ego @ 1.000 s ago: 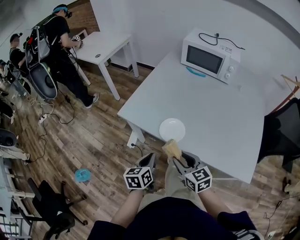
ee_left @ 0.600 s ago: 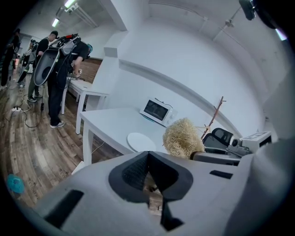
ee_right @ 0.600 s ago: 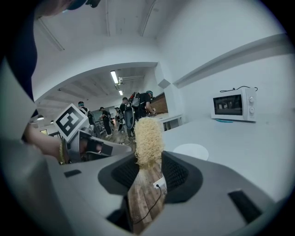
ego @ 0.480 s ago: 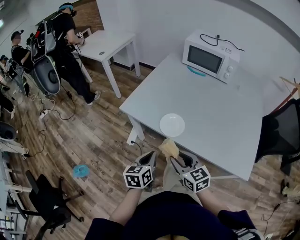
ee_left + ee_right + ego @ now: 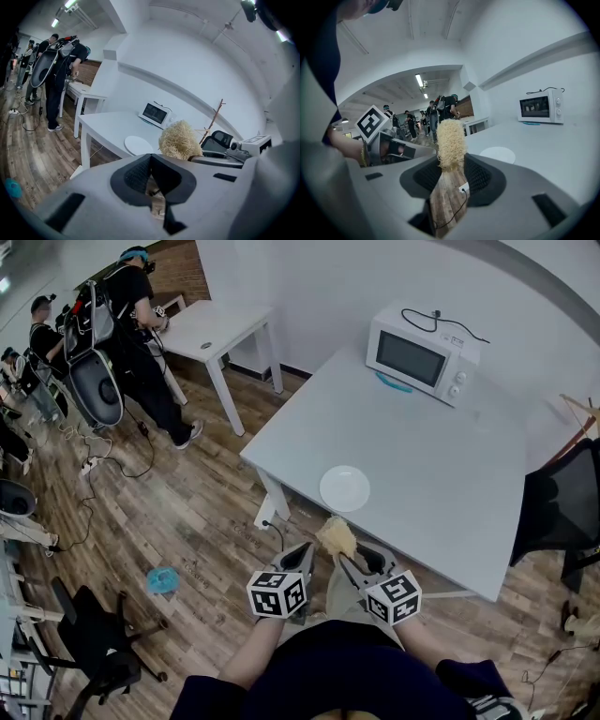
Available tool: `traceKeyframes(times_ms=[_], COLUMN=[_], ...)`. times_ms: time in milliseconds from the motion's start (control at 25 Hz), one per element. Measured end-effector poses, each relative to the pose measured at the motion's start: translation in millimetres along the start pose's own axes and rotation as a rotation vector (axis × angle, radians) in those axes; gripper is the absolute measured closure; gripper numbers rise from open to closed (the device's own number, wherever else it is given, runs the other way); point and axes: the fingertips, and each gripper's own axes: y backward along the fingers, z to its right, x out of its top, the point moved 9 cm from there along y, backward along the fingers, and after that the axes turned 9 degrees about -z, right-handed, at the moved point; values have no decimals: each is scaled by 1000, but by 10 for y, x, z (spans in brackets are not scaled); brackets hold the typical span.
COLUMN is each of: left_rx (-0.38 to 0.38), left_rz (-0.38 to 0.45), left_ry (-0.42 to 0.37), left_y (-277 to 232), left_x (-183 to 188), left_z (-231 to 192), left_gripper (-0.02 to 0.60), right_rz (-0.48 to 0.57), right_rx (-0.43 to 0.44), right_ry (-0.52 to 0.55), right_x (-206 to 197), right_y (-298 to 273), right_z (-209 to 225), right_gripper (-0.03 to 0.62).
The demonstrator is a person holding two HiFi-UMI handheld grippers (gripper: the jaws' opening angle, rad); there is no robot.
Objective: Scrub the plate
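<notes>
A round white plate (image 5: 344, 488) lies near the front edge of the white table (image 5: 441, 456); it also shows in the left gripper view (image 5: 138, 144) and the right gripper view (image 5: 498, 154). My right gripper (image 5: 343, 557) is shut on a straw-coloured fibrous scrub sponge (image 5: 336, 537), held upright just short of the table's edge, apart from the plate. The sponge (image 5: 451, 138) stands up between its jaws (image 5: 451, 171). Left of it, my left gripper (image 5: 305, 557) is shut with nothing in it (image 5: 150, 164). The sponge (image 5: 179, 139) shows to its right.
A white microwave (image 5: 420, 351) stands at the table's far side. A black chair (image 5: 560, 512) is at the right. People (image 5: 131, 343) stand by a second white table (image 5: 211, 329) at the back left. A blue object (image 5: 162, 579) and cables lie on the wood floor.
Both grippers have shifted a little in front of the table's edge, mostly in the first half second. The sponge stays in the right gripper.
</notes>
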Motion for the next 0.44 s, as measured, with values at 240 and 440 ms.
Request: traceKeyframes(times_ms=[240, 440], left_rx=[4, 5], left_rz=[5, 2], left_ry=[9, 5], left_y=[19, 13], left_x=[-23, -13], left_z=[-12, -16], left_gripper=[563, 563], right_rz=[1, 0], right_rx=[4, 3], right_ry=[5, 7], right_x=[-3, 5], right_y=[-3, -2], right_z=[-10, -6], right_gripper=[437, 437])
